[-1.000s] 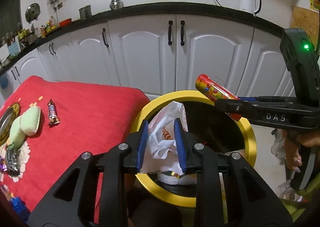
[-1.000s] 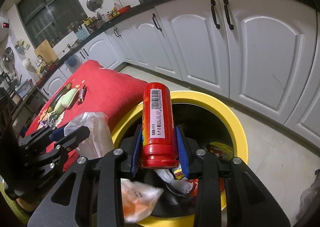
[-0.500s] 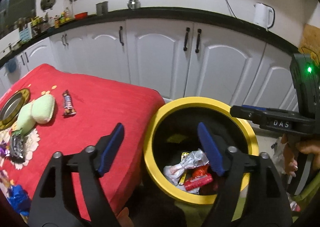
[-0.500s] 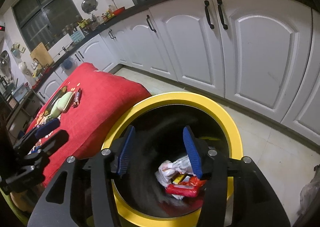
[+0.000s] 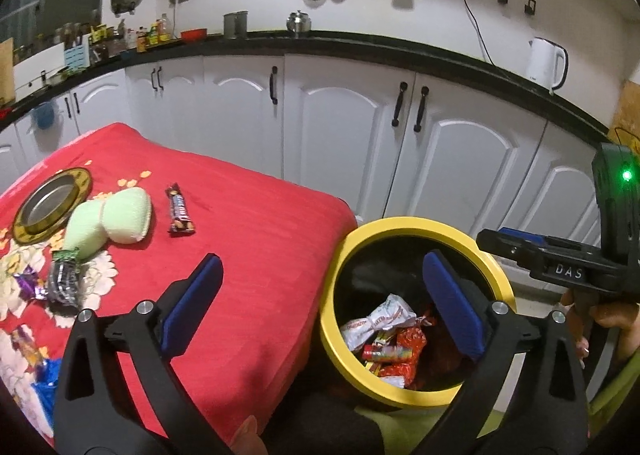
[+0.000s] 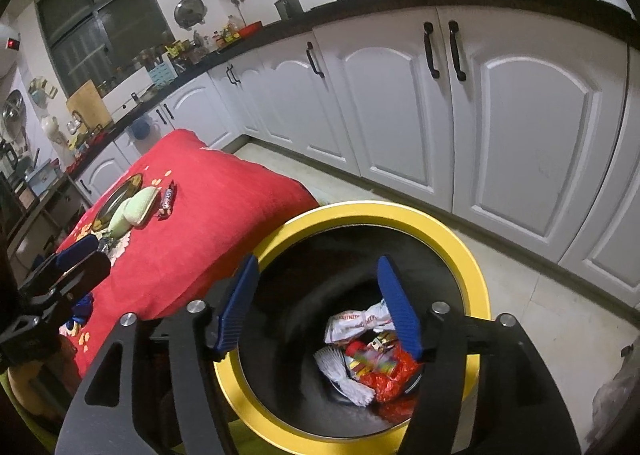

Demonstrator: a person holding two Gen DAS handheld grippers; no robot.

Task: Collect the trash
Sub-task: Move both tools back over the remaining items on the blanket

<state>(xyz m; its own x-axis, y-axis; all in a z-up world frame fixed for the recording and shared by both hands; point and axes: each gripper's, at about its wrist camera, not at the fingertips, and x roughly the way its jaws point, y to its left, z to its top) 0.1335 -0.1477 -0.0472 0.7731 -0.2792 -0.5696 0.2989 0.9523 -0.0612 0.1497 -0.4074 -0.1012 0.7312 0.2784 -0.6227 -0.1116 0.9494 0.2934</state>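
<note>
Red cloth to my left carries the chocolate bar (image 5: 181,209), lengthwise away from me, nearer my spread, empty left gripper (image 5: 320,307) than my spread right gripper (image 6: 318,305) over the yellow-rimmed bin (image 6: 476,267).

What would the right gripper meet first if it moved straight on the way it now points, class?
Probably the trash pile: the open right gripper aims down into the yellow-rimmed bin, with the white wrapper and red wrappers at the bottom between its fingers. Depth is unclear, so the bin's dark inner wall might come first.

Glossy yellow bin rim (image 6: 476,279); matt red tablecloth (image 5: 256,239); crinkly foil wrappers (image 5: 400,351).
</note>
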